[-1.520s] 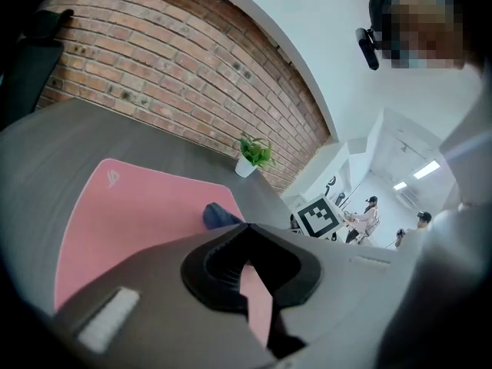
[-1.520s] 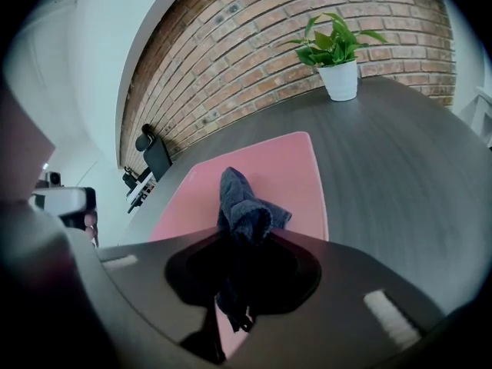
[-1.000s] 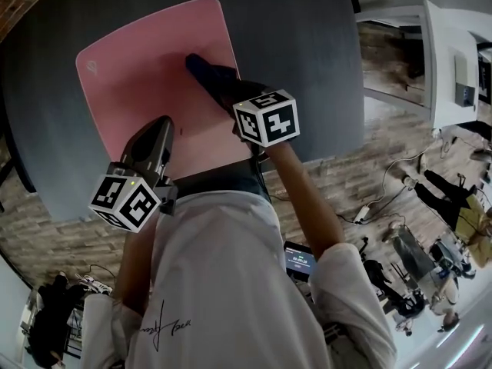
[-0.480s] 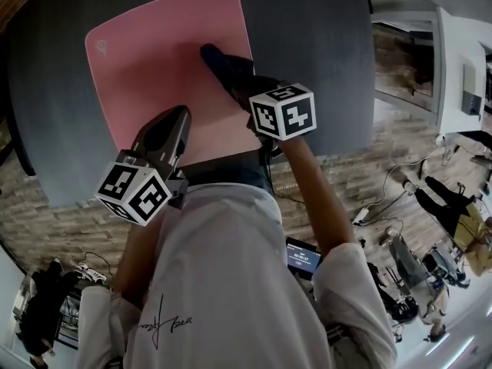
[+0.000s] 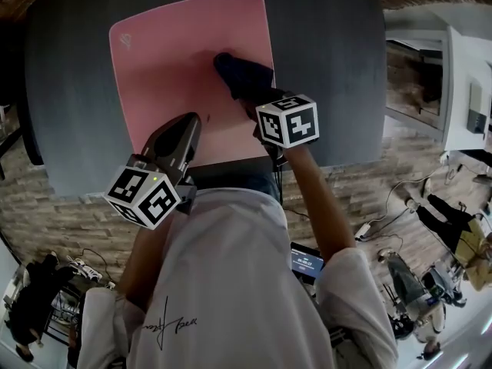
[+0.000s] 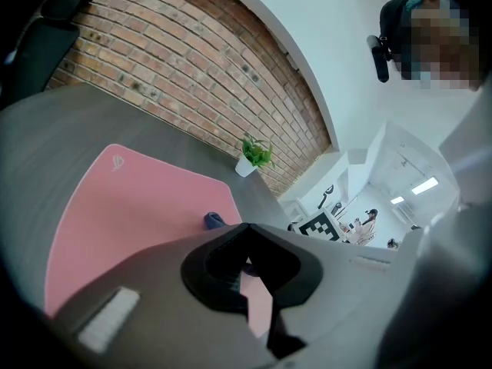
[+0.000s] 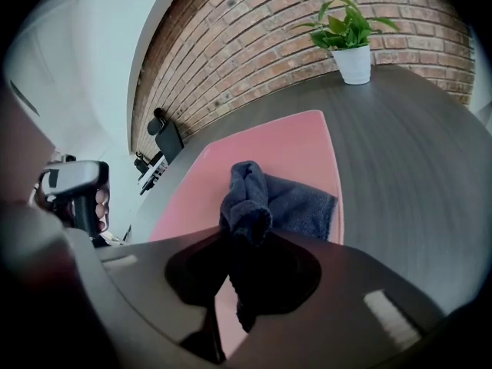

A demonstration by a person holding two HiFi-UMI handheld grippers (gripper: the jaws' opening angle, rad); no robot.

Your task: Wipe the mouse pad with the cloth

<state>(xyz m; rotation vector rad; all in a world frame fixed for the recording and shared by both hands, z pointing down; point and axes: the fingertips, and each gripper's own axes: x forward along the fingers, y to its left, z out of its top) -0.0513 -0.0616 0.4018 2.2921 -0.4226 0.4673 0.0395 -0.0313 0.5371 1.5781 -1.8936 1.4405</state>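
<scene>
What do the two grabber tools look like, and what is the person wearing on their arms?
The left gripper and the right gripper are dark grey, glossy bodies that narrow to pointed jaws. Each carries a white cube with black square markers: the left cube, the right cube. The person wears a white shirt with short sleeves and small black script.

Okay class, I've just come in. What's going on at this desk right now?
A person stands at a dark table with a gripper in each hand. The right gripper is shut on a dark blue cloth, which lies bunched on the pink mouse pad near its right edge. The left gripper is over the pad's near edge with its jaws together, holding nothing.
</scene>
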